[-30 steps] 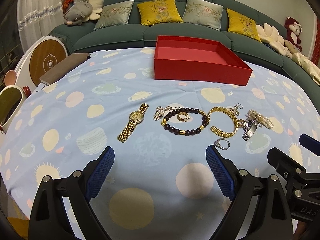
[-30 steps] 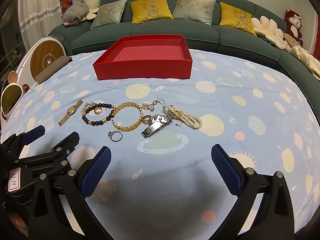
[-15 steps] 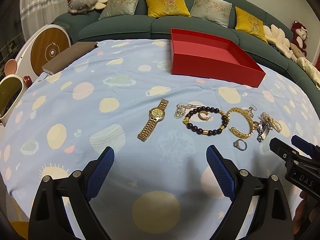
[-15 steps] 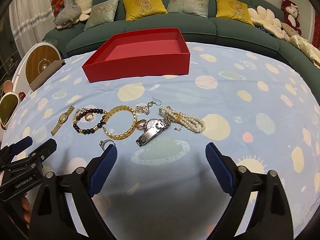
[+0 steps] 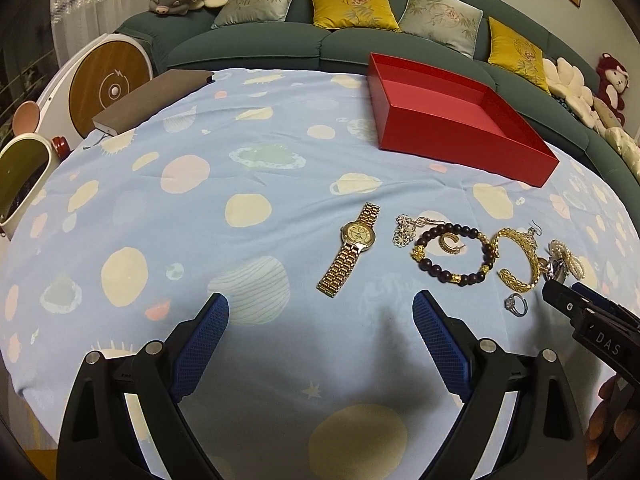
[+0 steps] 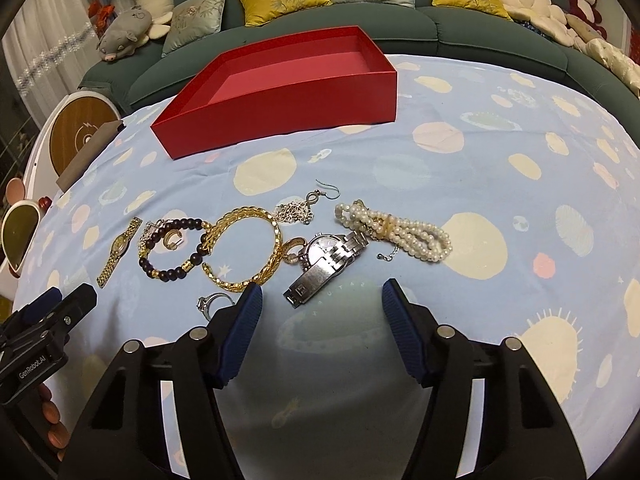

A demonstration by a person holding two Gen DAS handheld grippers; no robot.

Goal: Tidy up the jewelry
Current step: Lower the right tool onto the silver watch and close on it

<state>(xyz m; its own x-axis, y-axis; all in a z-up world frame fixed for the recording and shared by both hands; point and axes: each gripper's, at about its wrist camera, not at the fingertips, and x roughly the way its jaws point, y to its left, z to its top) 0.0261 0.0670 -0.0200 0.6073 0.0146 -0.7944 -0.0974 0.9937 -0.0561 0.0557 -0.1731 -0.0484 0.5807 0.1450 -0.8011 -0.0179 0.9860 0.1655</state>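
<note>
A row of jewelry lies on the blue spotted tablecloth: a gold watch (image 5: 354, 254), a dark bead bracelet (image 5: 452, 254), a gold bangle (image 6: 244, 250), a silver ring (image 6: 212, 302), a silver watch (image 6: 326, 262) and a pearl bracelet (image 6: 394, 230). An empty red box (image 6: 280, 92) stands behind them, also in the left wrist view (image 5: 460, 120). My left gripper (image 5: 320, 338) is open and empty, just in front of the gold watch. My right gripper (image 6: 322, 320) is open and empty, close over the silver watch's clasp end.
A silver earring (image 6: 304, 206) and a small gold hoop (image 6: 172, 238) lie among the pieces. A brown book (image 5: 152, 98) sits at the table's far left edge. A green sofa with cushions (image 5: 352, 0) curves behind the table.
Both grippers have moved forward and lower toward the jewelry. The right gripper's jaws have narrowed and now sit near the silver watch. The left gripper shifted left, facing the gold watch.
</note>
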